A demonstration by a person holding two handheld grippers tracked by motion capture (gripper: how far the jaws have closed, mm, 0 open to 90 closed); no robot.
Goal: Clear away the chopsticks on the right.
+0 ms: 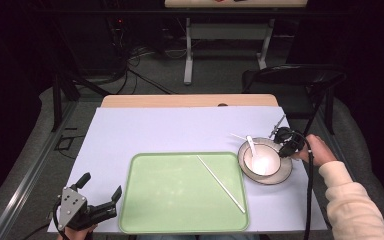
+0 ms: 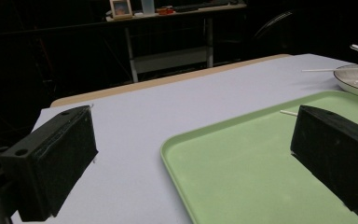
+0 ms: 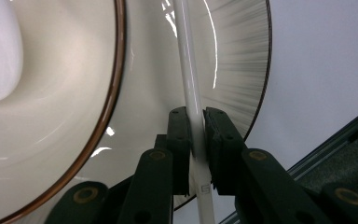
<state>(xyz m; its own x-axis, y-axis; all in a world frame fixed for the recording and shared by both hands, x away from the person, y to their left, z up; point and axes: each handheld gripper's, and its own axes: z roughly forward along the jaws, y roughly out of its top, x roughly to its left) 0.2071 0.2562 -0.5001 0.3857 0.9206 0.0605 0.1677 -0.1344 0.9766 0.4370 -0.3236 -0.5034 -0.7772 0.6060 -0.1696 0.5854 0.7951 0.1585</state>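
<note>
My right gripper [image 1: 286, 142] [image 3: 195, 116] is shut on a thin white chopstick [image 3: 189, 70] that lies across the dark-rimmed plate [image 1: 281, 176] [image 3: 242, 70]. On that plate stands a white bowl [image 1: 261, 160] [image 3: 51, 102] with a white spoon [image 1: 251, 144] in it. The chopstick's far end [image 1: 237, 135] sticks out past the plate's left side. A second white chopstick [image 1: 221, 183] lies slantwise on the green tray [image 1: 180, 210] [image 2: 242, 186]. My left gripper [image 1: 101, 184] [image 2: 191, 140] stands open by the tray's near left corner, nothing between its jaws.
A pale cloth [image 1: 155, 130] covers the table, with the wooden edge [image 1: 180, 101] showing at the back. A black folding chair [image 1: 300, 80] stands behind the right corner. A person's sleeve [image 1: 350, 200] comes in along the right edge.
</note>
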